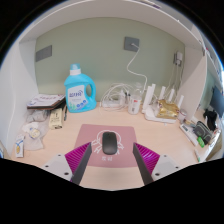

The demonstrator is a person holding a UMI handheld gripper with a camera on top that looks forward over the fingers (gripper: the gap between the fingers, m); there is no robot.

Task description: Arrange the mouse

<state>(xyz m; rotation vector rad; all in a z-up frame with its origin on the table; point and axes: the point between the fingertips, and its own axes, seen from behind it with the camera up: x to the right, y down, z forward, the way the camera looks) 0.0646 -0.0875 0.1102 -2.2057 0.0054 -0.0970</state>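
Observation:
A dark grey mouse lies on a pink mouse mat with a white line drawing on it, on the pale tabletop. My gripper hangs just in front of the mat. Its fingers are spread wide, with the magenta pads on either side of the mat's near edge. The mouse sits between the fingers and slightly ahead of the tips, with clear gaps on both sides. Nothing is held.
A blue detergent bottle stands at the back left by the green wall. White cables and a power strip lie at the back centre. Small bottles and a tray stand at the right. Clutter fills the left side.

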